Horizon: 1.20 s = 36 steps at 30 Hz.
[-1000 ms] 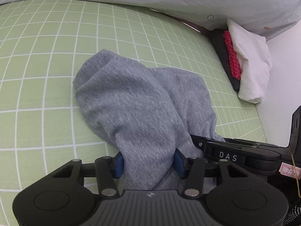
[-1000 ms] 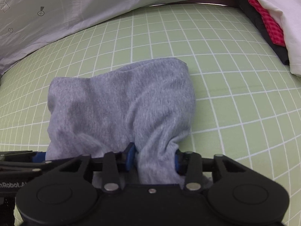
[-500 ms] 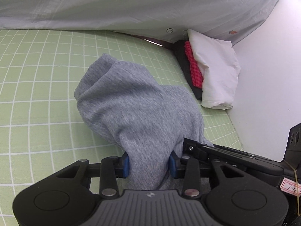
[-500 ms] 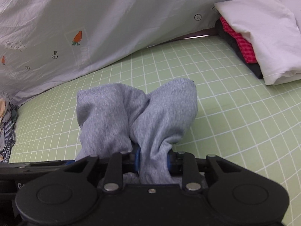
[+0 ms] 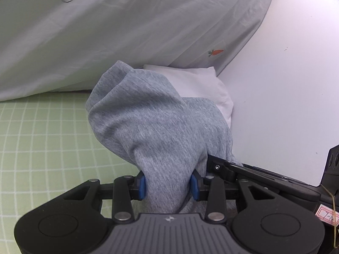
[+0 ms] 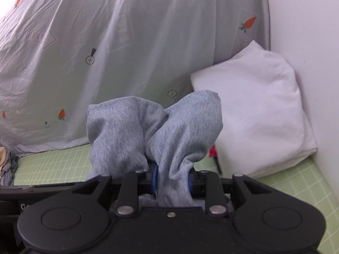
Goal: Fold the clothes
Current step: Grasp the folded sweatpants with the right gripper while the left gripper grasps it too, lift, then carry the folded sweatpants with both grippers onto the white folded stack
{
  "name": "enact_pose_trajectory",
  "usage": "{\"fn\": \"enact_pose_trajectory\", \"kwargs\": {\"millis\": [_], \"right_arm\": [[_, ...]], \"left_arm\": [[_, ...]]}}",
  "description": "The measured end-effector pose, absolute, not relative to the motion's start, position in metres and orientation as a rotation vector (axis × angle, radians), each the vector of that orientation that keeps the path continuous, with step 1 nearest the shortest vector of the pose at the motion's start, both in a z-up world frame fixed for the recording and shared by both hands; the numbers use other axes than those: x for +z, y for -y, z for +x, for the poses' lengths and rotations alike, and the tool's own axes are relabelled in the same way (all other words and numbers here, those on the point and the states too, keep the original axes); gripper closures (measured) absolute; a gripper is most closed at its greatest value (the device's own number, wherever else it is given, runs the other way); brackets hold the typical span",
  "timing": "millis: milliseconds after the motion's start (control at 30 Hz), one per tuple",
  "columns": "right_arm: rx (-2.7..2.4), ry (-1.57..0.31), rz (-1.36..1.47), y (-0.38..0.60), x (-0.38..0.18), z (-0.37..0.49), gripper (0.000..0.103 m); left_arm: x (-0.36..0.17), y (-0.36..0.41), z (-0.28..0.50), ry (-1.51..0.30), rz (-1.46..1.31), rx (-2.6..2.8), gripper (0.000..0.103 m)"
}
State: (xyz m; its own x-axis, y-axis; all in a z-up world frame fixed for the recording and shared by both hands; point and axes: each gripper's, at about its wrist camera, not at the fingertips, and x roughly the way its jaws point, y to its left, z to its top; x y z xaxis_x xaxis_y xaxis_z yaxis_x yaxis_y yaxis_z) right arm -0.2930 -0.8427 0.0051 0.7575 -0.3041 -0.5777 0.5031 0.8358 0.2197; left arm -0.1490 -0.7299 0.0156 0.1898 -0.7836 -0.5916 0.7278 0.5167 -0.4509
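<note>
While both grippers sit side by side, the grey sweatshirt (image 5: 152, 127) hangs bunched up between them, lifted above the green gridded mat (image 5: 42, 139). Left gripper (image 5: 168, 183): jaws clamped on a thick fold of the grey fabric. Right gripper (image 6: 172, 181): jaws clamped on another fold, blue pads pressing in. A white folded garment (image 6: 254, 110) tops a stack by the wall, a red item (image 6: 212, 150) peeking beneath. Behind hangs a carrot-print sheet (image 6: 106, 42).
</note>
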Motion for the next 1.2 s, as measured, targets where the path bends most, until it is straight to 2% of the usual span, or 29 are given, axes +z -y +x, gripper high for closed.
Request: {"fn": "enact_pose_trajectory", "kwargs": {"millis": [267, 333, 400, 433, 500, 533, 567, 700, 767, 867, 1133, 1200], "right_arm": [[-0.548, -0.408, 0.194, 0.973, 0.052, -0.270, 0.076], [-0.578, -0.379, 0.145, 1.002, 0.051, -0.252, 0.073], [-0.651, -0.393, 0.130, 1.033, 0.035, -0.226, 0.059], [-0.697, -0.429, 0.131, 1.048, 0.024, -0.212, 0.055], [-0.762, -0.506, 0.130, 1.072, 0.000, -0.188, 0.055], [-0.782, -0.534, 0.125, 1.079, -0.009, -0.180, 0.055], [-0.786, -0.537, 0.120, 1.082, -0.015, -0.176, 0.050], [-0.790, -0.508, 0.038, 1.065, -0.018, -0.178, 0.025], [-0.789, -0.501, -0.020, 1.053, -0.018, -0.182, 0.021], [-0.809, -0.485, -0.046, 1.034, -0.011, -0.201, 0.009], [-0.775, -0.462, 0.110, 0.966, 0.017, -0.273, 0.007], [-0.763, -0.474, 0.137, 0.946, 0.020, -0.291, 0.007]], "left_arm": [[0.046, 0.872, -0.115, -0.721, -0.073, -1.172, 0.061], [0.045, 0.900, -0.098, -0.690, -0.062, -1.147, 0.055], [0.031, 0.926, -0.079, -0.683, -0.001, -1.078, 0.046], [0.020, 0.938, -0.068, -0.695, 0.047, -1.033, 0.046], [-0.005, 0.953, -0.049, -0.730, 0.133, -0.946, 0.046], [-0.015, 0.955, -0.042, -0.745, 0.149, -0.921, 0.046], [-0.023, 0.955, -0.036, -0.759, 0.156, -0.903, 0.046], [-0.034, 0.936, -0.036, -0.760, 0.120, -0.888, 0.035], [-0.031, 0.924, -0.040, -0.734, 0.137, -0.882, 0.034], [-0.018, 0.907, -0.059, -0.696, 0.147, -0.892, 0.024], [0.022, 0.833, -0.139, -0.592, 0.171, -0.911, 0.012], [0.028, 0.811, -0.162, -0.574, 0.161, -0.919, 0.003]]}}
